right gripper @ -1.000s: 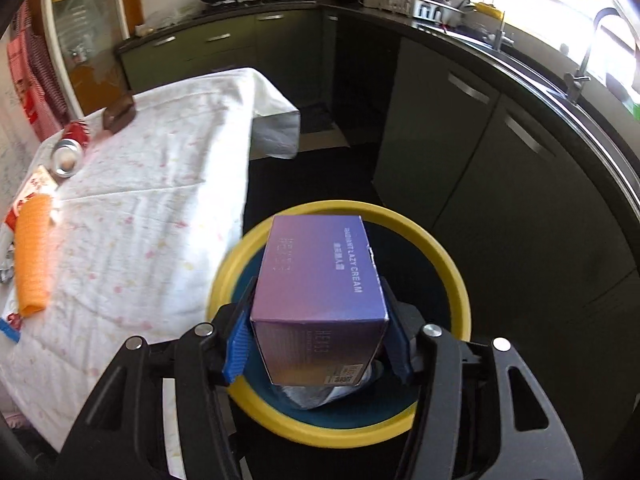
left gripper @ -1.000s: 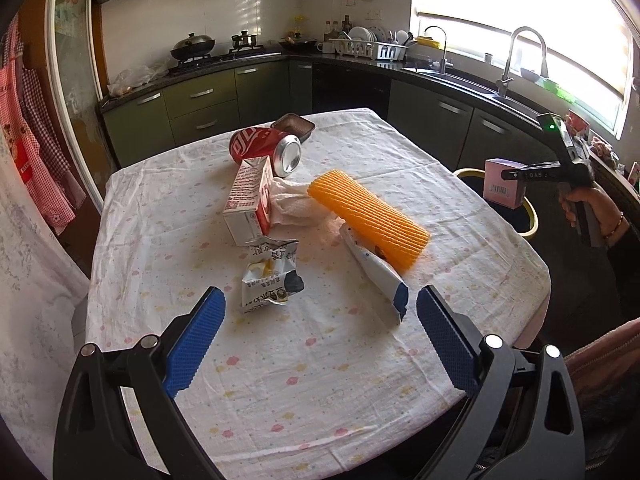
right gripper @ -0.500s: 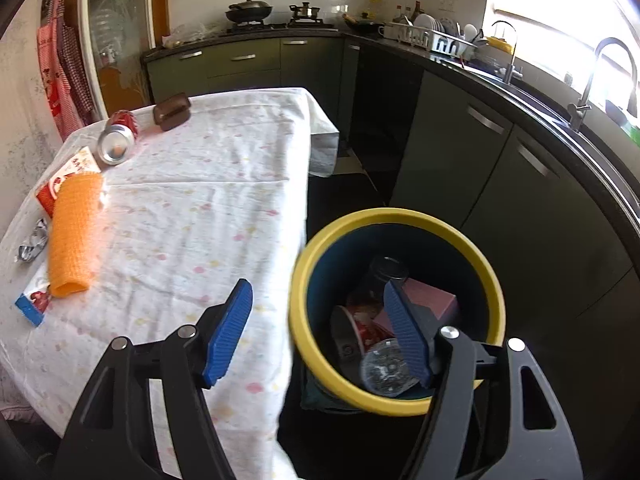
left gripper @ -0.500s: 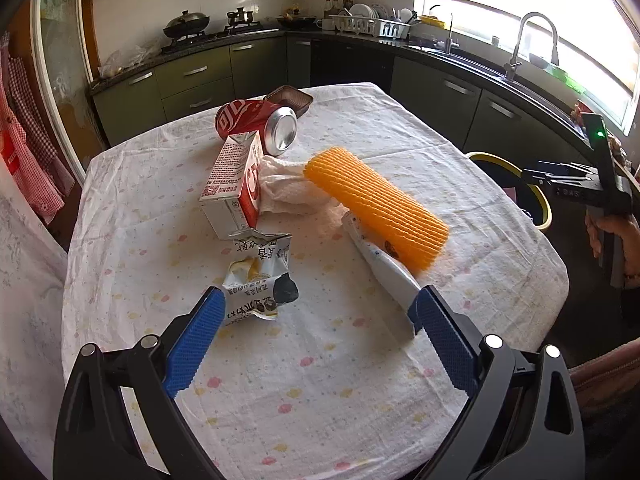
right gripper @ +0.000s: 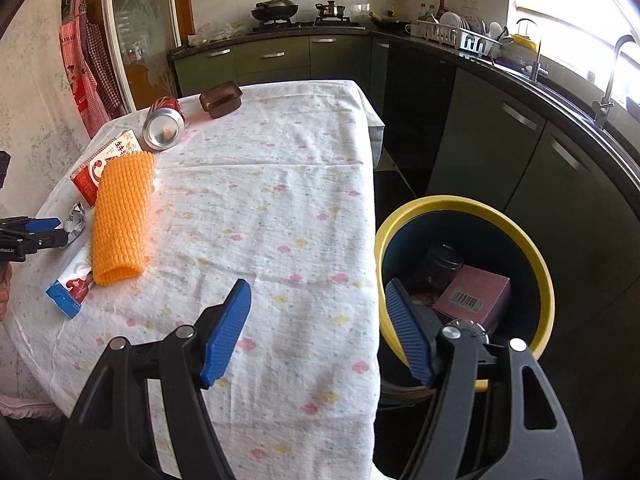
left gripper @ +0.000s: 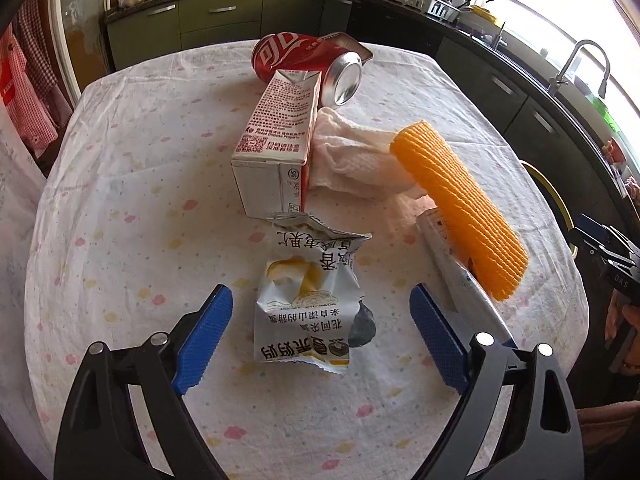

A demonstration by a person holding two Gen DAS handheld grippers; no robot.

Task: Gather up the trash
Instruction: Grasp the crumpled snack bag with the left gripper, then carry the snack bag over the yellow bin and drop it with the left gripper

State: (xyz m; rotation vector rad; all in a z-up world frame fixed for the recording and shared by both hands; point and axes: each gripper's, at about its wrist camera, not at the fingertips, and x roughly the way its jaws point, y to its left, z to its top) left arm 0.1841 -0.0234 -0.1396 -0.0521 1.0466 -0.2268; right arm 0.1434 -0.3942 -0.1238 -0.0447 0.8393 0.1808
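Observation:
My left gripper (left gripper: 320, 336) is open, its blue pads on either side of a crumpled white snack wrapper (left gripper: 308, 300) on the table. Behind it lie a red-and-white carton (left gripper: 276, 144), a red soda can (left gripper: 308, 64), a white tissue (left gripper: 352, 156), an orange foam net (left gripper: 456, 208) and a blue-and-white tube (left gripper: 460, 276). My right gripper (right gripper: 318, 332) is open and empty above the table's edge, beside the yellow-rimmed bin (right gripper: 540, 280). The pink box (right gripper: 476, 300) lies inside the bin.
The table has a white flowered cloth (right gripper: 280, 200). A brown tray (right gripper: 220, 98) sits at its far end. Dark kitchen cabinets (right gripper: 520, 152) and a sink counter run along the right. Red aprons (right gripper: 84, 72) hang on the left wall.
My right gripper opened and dropped the pink box into the bin, then swung back toward the table. My left gripper moved forward and down around the snack wrapper.

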